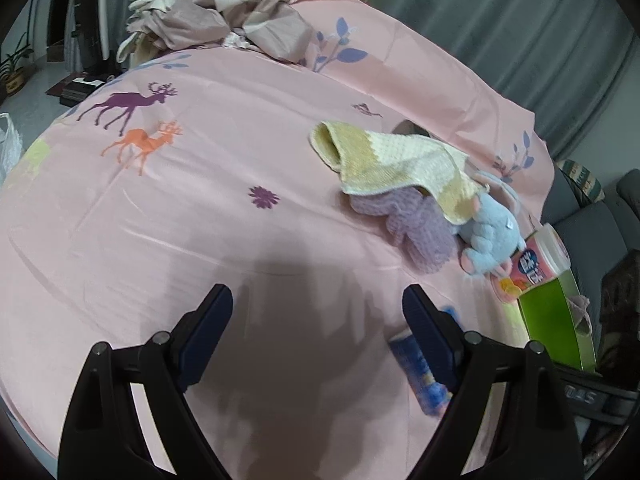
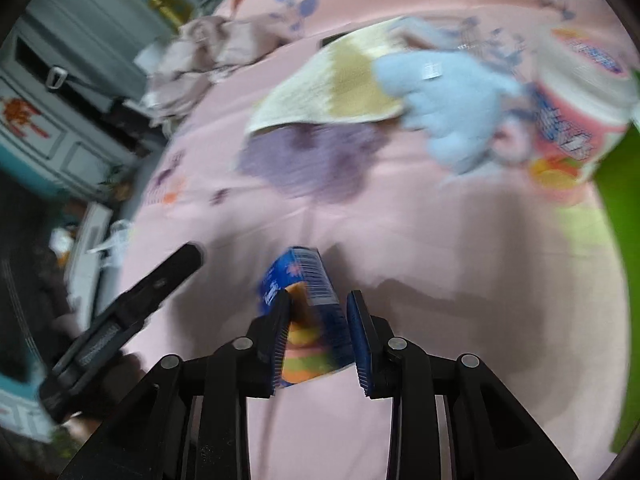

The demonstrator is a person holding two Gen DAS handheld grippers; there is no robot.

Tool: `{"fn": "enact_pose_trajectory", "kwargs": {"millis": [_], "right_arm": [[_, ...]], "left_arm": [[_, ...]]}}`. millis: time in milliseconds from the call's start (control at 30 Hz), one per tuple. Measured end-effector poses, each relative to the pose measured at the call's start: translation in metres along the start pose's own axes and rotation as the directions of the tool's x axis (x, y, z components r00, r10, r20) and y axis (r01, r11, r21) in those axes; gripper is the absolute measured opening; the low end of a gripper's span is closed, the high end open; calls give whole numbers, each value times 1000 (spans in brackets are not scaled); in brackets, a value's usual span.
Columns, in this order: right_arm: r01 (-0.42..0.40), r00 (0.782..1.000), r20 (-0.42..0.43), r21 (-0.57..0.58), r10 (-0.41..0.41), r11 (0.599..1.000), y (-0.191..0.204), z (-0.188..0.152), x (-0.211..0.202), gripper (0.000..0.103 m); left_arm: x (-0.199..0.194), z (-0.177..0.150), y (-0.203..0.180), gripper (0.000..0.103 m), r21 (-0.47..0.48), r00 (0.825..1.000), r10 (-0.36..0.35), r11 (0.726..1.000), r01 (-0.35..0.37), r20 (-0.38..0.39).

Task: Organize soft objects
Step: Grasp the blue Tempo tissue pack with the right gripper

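Note:
My right gripper (image 2: 318,296) is shut on a small blue packet (image 2: 304,270) with orange and green print, held just above the pink bedsheet (image 2: 400,240). The same blue packet (image 1: 416,368) shows partly behind a finger of my left gripper (image 1: 318,292), which hangs open over bare sheet with nothing between its fingers. Further back, a yellow and white knitted towel (image 1: 400,160) lies draped over a purple knitted cloth (image 1: 416,228) and a light blue plush toy (image 1: 492,236). The right wrist view is blurred.
A pink printed cup (image 1: 540,256) and a green box (image 1: 556,320) stand at the bed's right edge beside the plush toy. Crumpled beige bedding (image 1: 216,12) lies at the far end. Grey curtains hang behind, and furniture stands off the left side.

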State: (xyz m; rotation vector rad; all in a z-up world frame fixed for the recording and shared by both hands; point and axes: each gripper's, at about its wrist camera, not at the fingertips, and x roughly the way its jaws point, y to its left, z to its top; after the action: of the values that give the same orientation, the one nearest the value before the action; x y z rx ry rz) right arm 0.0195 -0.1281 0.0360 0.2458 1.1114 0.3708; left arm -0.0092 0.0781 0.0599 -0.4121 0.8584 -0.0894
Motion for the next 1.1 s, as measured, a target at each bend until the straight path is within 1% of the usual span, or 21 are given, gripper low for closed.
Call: {"fn": "enact_pose_trajectory", "kwargs": {"millis": [33, 133, 167, 200, 233, 267, 300, 400, 433, 533, 567, 600, 667, 700, 800, 933, 1000, 1100], "right_arm": [[4, 1000, -9, 5, -4, 1000, -4, 2, 1, 31], [-26, 1000, -9, 19, 26, 999, -12, 8, -2, 31], [-31, 1000, 5, 18, 31, 999, -14, 10, -6, 33], [-33, 999, 20, 18, 33, 999, -15, 10, -9, 38], [-36, 998, 42, 19, 36, 999, -17, 11, -14, 41], [-41, 998, 53, 18, 40, 999, -17, 11, -16, 46], [-48, 997, 60, 14, 47, 999, -18, 12, -18, 48], [-84, 994, 65, 11, 84, 996, -20, 12, -19, 49], [-95, 994, 62, 10, 94, 995, -20, 12, -18, 49], [-133, 990, 43, 0, 133, 991, -18, 11, -12, 49], [-144, 989, 35, -1, 144, 990, -17, 10, -9, 49], [-156, 988, 21, -4, 156, 988, -15, 11, -4, 49], [-152, 988, -3, -6, 152, 988, -14, 10, 4, 49], [-146, 989, -18, -5, 146, 989, -13, 10, 9, 49], [-115, 993, -34, 11, 115, 993, -14, 7, 18, 49], [-107, 994, -5, -24, 107, 994, -9, 4, 16, 49], [-119, 993, 4, -29, 119, 992, -9, 3, 14, 49], [-138, 989, 50, -71, 142, 988, -3, 3, 6, 49]], "left_arm": [[1, -1, -2, 82, 3, 1000, -10, 1000, 10, -7], [4, -6, -9, 75, 14, 997, -64, 998, 65, -47], [5, -8, -12, 70, 17, 994, -87, 996, 88, -62], [6, -10, -15, 66, 22, 991, -110, 993, 112, -78], [7, -13, -20, 64, 29, 987, -134, 990, 138, -92], [7, -15, -24, 62, 34, 982, -159, 986, 163, -105], [7, -18, -28, 58, 38, 976, -183, 981, 189, -117], [9, -27, -42, 53, 58, 956, -244, 965, 256, -163], [11, -31, -48, 52, 59, 946, -265, 958, 280, -185], [18, -38, -54, 48, 44, 924, -305, 945, 323, -232], [19, -40, -55, 46, 41, 919, -312, 943, 331, -239], [21, -42, -57, 44, 46, 919, -310, 943, 330, -243], [25, -44, -60, 41, 60, 926, -286, 949, 309, -245], [28, -46, -61, 41, 64, 930, -272, 953, 296, -248], [31, -46, -60, 42, 54, 931, -275, 954, 296, -238], [32, -44, -57, 41, 50, 936, -270, 956, 288, -223], [29, -44, -57, 40, 62, 943, -260, 959, 277, -206], [20, -42, -59, 39, 104, 956, -247, 958, 266, -160]]}}
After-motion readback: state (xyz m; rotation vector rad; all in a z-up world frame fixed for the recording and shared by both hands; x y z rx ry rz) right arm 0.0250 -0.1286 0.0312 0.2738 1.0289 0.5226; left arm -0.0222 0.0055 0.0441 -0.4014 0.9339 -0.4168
